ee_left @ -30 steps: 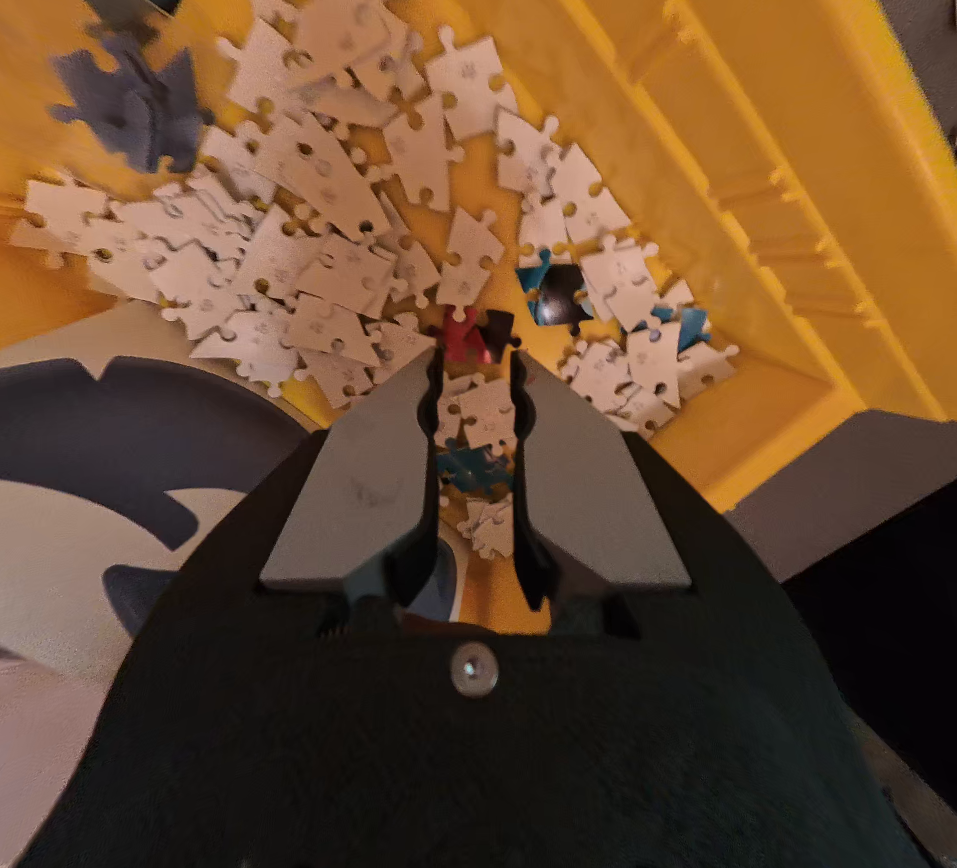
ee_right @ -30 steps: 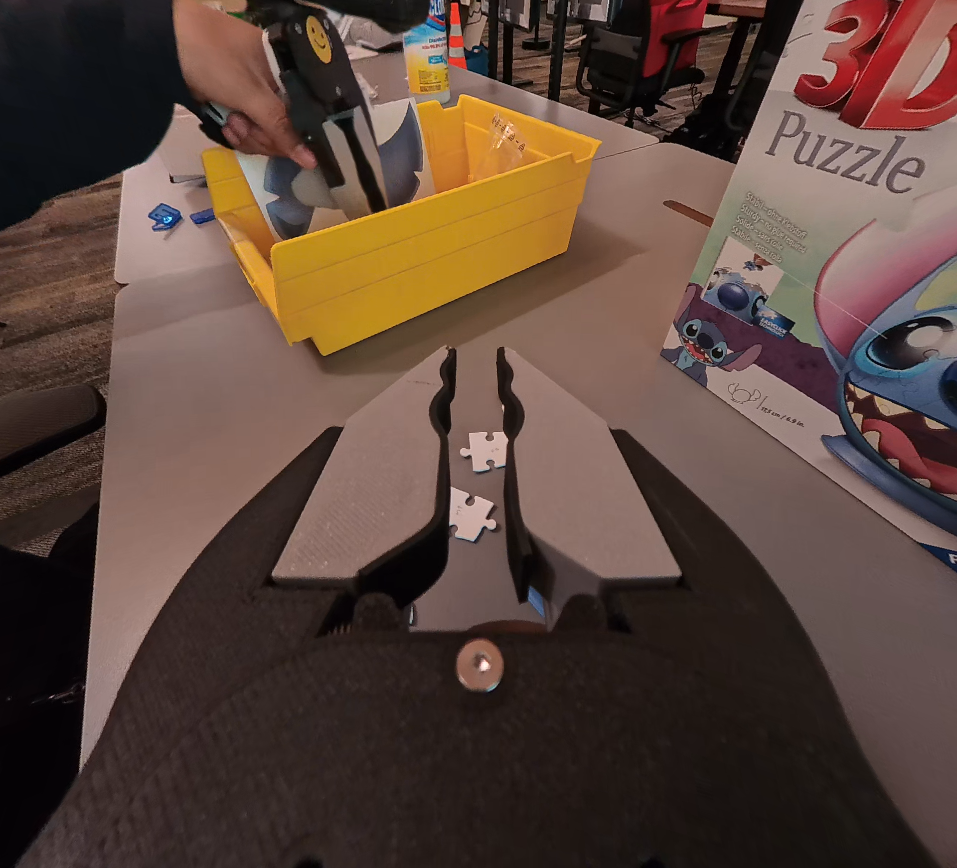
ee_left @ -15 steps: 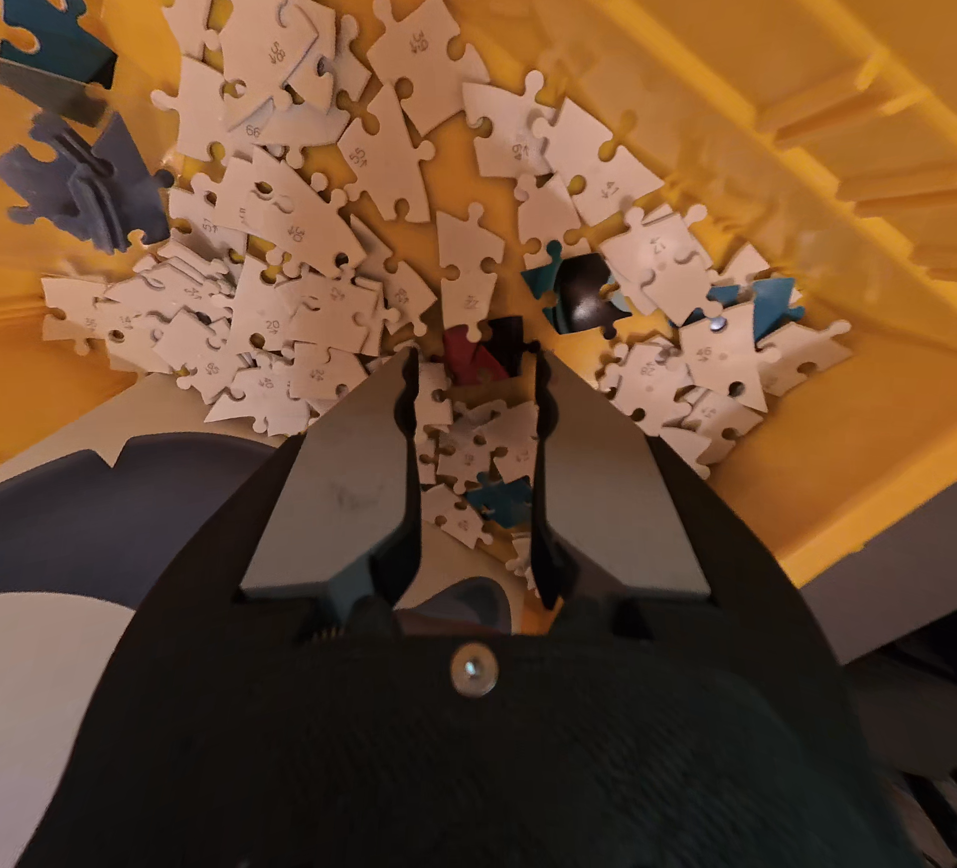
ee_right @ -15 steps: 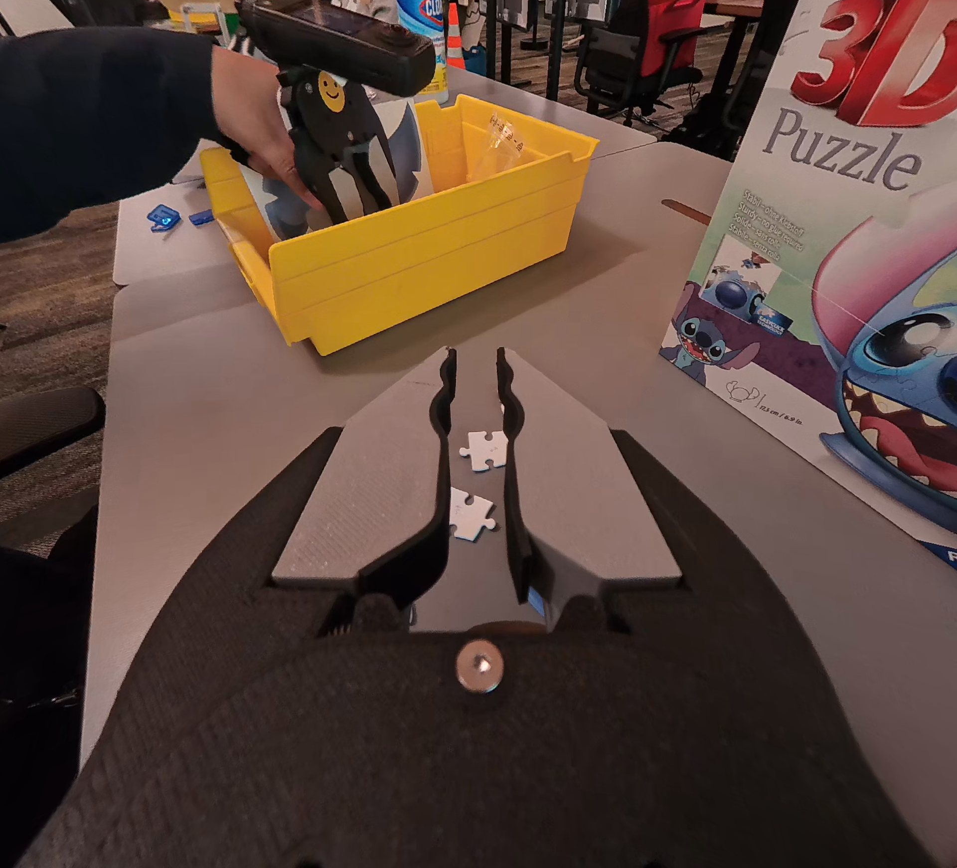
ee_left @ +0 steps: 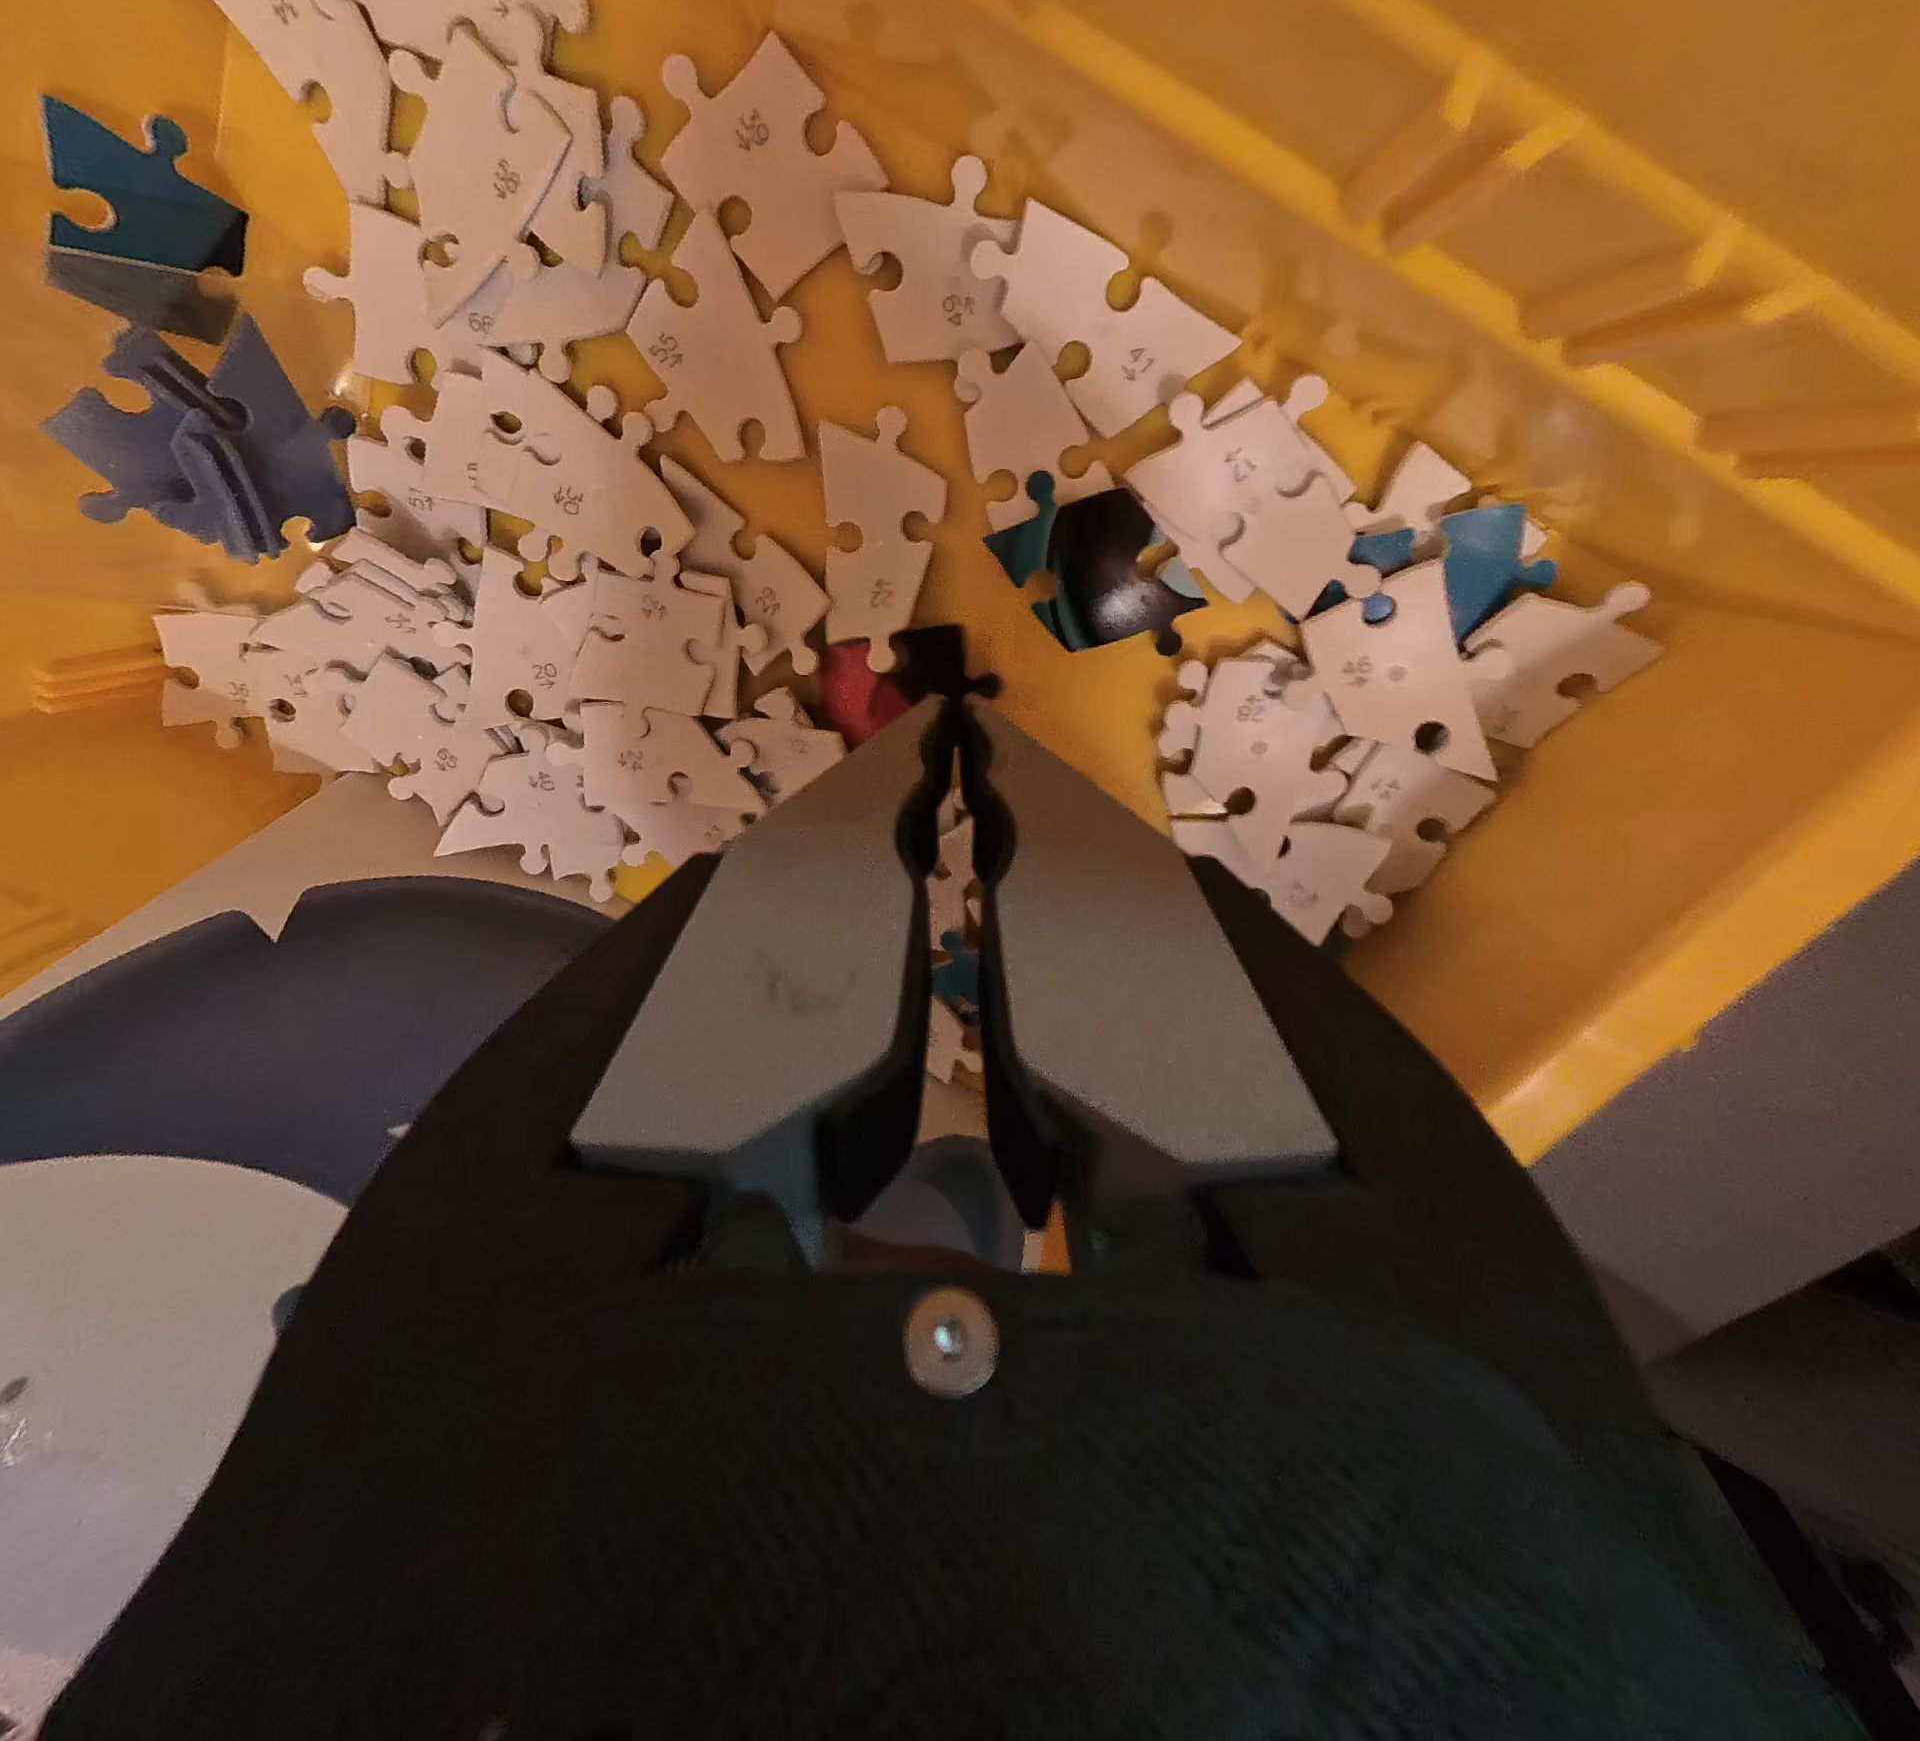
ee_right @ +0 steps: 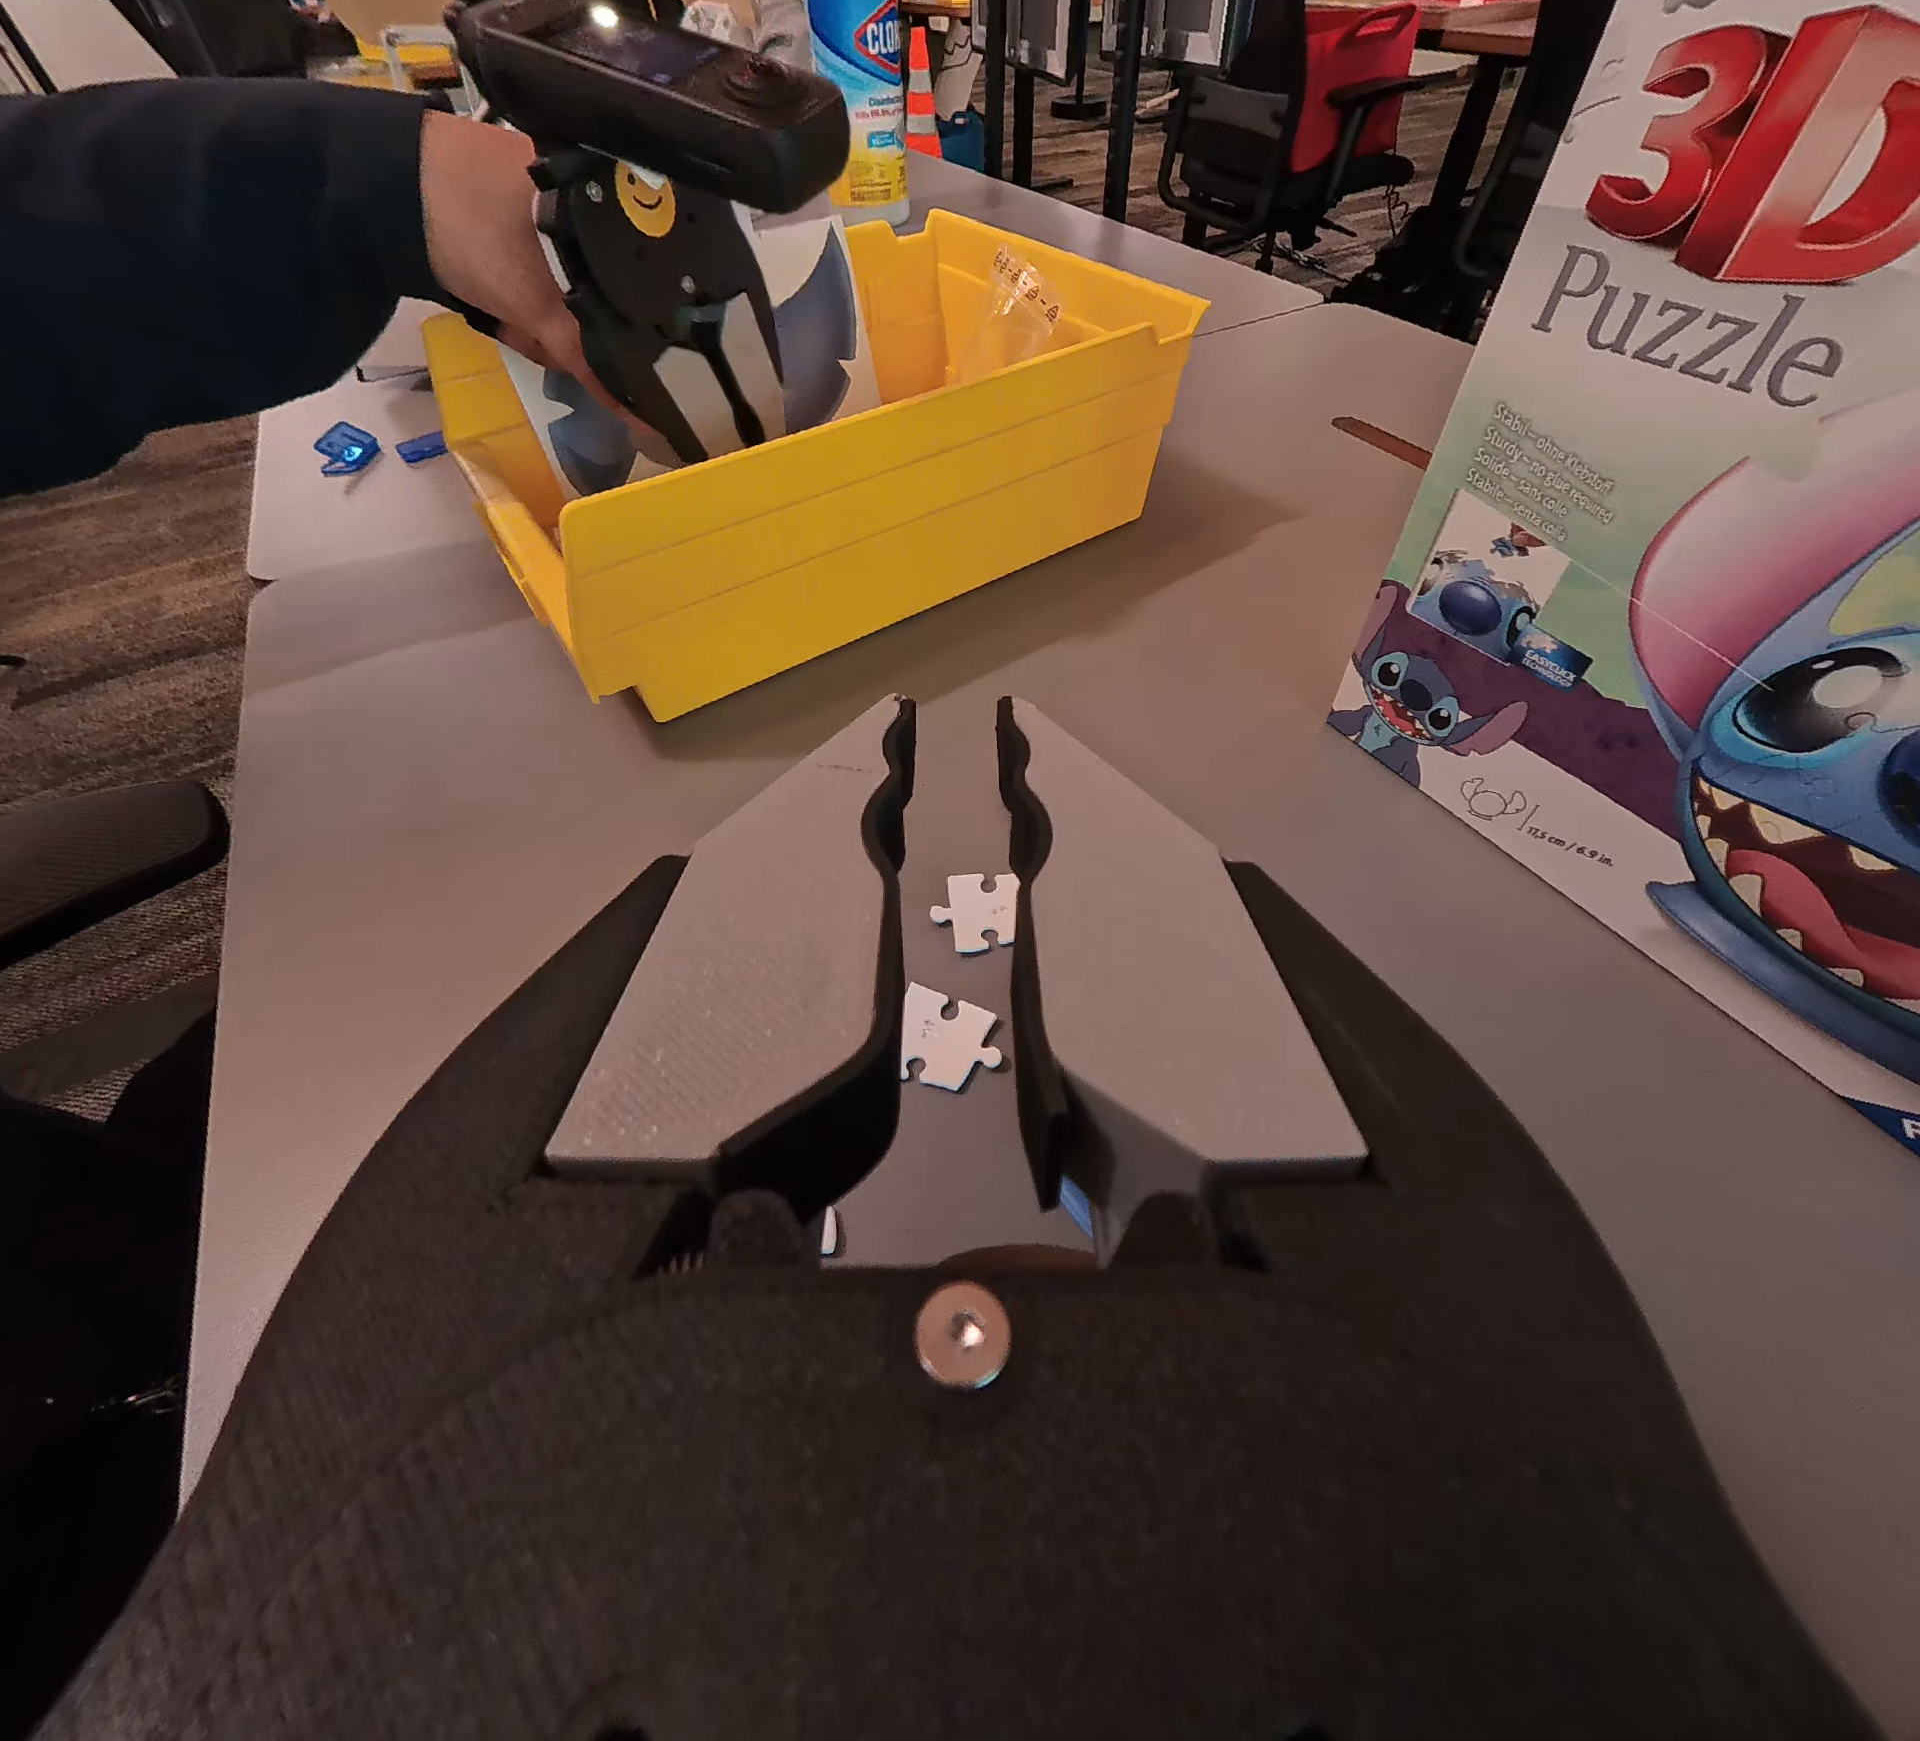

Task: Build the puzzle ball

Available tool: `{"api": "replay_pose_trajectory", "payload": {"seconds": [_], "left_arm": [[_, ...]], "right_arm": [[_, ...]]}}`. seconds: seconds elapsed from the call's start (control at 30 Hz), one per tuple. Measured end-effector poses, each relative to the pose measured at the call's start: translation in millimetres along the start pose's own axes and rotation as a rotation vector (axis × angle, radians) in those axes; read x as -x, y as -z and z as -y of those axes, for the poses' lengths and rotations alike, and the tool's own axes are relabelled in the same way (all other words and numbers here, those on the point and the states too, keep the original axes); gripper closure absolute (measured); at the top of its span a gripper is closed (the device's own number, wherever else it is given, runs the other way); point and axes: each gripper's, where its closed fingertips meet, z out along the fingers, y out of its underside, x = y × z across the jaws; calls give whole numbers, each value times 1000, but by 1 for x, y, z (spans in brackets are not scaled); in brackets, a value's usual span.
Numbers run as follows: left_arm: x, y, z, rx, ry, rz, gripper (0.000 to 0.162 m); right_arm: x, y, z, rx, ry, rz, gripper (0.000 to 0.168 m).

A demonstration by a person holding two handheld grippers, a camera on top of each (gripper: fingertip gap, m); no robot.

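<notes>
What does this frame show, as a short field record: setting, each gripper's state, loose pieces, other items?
setting: grey table with a yellow bin of puzzle pieces
left gripper: inside the bin, shut on a dark puzzle piece
right gripper: open, empty, over the table
bin contents: pile of pieces, mostly blank side up; a printed sheet; a clear bag
table pieces: two white pieces between the right fingers
other: puzzle box standing at right
</notes>
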Motion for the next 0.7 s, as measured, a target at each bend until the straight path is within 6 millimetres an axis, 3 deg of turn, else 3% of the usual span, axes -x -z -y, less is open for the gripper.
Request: {"api": "replay_pose_trajectory", "payload": {"seconds": [0.03,0.27,0.5,0.7], "left_arm": [[1,1,1,-8,7,3,162],[7,1,-7,-6,29,12,162],[13,8,-2,-28,-45,94,124],[9,-3,-5,2,219,-68,125]], "right_arm": [[0,0,0,0,1,0,156],[0,0,0,1,0,-1,156],[0,-1,-2,6,0,0,156],[-1,-1,-1,2,-2,-2,156]]}}
